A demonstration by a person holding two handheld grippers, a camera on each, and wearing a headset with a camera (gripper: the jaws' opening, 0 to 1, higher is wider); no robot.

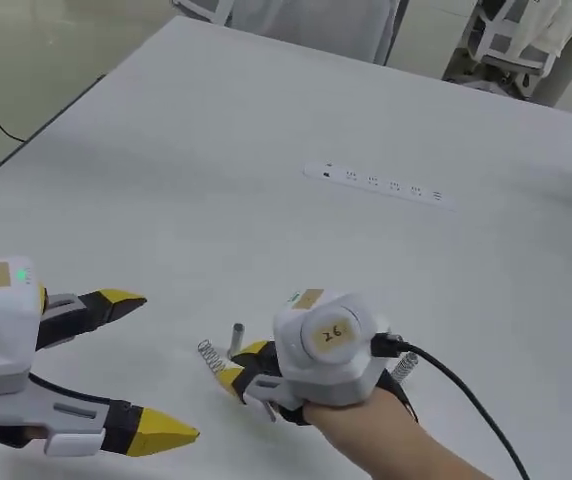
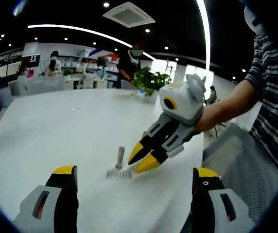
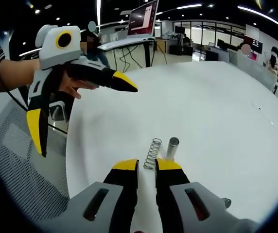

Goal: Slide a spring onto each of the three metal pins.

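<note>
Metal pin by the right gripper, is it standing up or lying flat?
Upright: the metal pin stands on end on the white table. A spring lies flat beside its base, not slid onto it.

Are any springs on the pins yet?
None that I can see. The pin stands bare, with a spring lying on the table beside it. The right gripper has its fingers down at that spring's end; the left gripper is open. All three seem left to do.
</note>
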